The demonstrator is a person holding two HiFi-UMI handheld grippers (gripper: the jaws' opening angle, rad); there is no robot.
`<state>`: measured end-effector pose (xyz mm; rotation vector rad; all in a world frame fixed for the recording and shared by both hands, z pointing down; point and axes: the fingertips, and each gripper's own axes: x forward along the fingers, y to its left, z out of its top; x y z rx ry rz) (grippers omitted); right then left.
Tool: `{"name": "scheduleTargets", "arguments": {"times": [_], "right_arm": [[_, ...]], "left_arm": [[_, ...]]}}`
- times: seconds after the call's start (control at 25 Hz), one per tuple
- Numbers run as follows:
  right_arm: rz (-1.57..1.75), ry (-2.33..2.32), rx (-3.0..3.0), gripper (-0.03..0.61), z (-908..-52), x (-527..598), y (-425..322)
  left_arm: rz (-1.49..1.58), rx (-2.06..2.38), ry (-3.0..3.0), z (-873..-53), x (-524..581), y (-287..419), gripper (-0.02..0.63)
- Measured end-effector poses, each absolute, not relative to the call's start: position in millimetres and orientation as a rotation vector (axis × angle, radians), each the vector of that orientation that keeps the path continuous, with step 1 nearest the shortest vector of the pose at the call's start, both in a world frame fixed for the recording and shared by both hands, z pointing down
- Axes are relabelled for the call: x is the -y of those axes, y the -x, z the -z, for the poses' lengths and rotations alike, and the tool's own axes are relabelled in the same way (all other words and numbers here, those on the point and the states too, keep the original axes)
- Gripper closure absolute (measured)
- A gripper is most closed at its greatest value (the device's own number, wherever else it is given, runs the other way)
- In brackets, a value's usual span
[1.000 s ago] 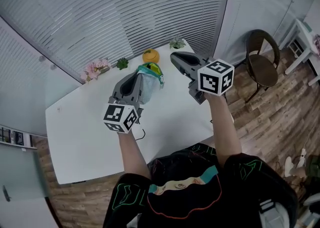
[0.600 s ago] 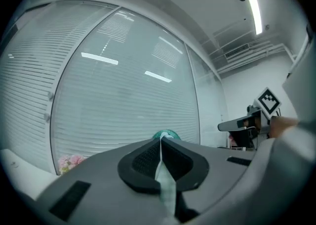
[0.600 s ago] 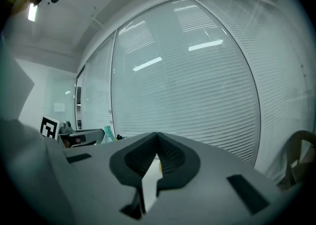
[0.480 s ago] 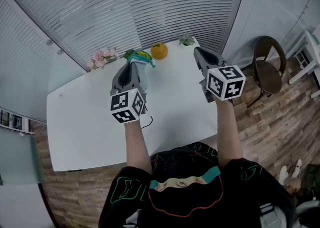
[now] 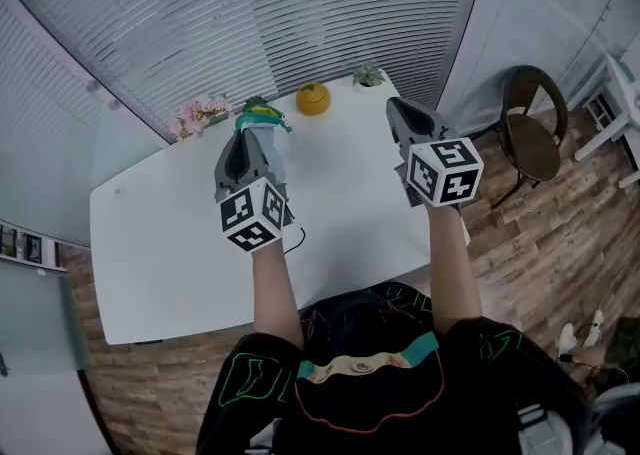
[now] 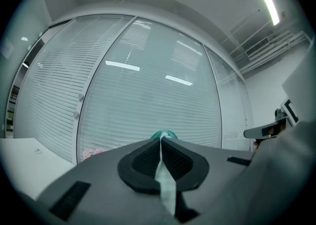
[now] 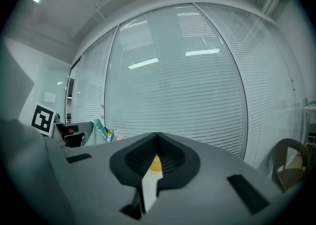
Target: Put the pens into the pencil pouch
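My left gripper is shut on the pencil pouch, a pale blue-green fabric bag with a teal top, held above the far part of the white table. In the left gripper view a strip of the pouch fabric is pinched between the closed jaws. My right gripper hovers to the right, apart from the pouch. Its jaws have just been closing and now meet at the tips with nothing between them. The pouch shows at the left of the right gripper view. No loose pen is visible.
An orange round object sits at the table's far edge between the grippers. Pink flowers and a small green plant stand along that edge. A thin dark cable lies near me. A brown chair stands at the right.
My left gripper has carried the pouch to the left, away from the orange object. The right gripper has swung to the right, away from the pouch, and now points at the blinds.
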<state>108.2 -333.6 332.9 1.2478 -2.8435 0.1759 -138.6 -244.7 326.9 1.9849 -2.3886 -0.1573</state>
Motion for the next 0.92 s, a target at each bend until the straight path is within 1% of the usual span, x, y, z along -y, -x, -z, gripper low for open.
{"name": "scheduleTargets", "arguments": {"times": [0.92], "right_arm": [[-0.077, -1.223, 2.84, 0.575, -329.6, 327.1, -103.5]], "left_arm": [[0.186, 2.356, -2.015, -327.6, 247.8, 139.4, 0.612]]}}
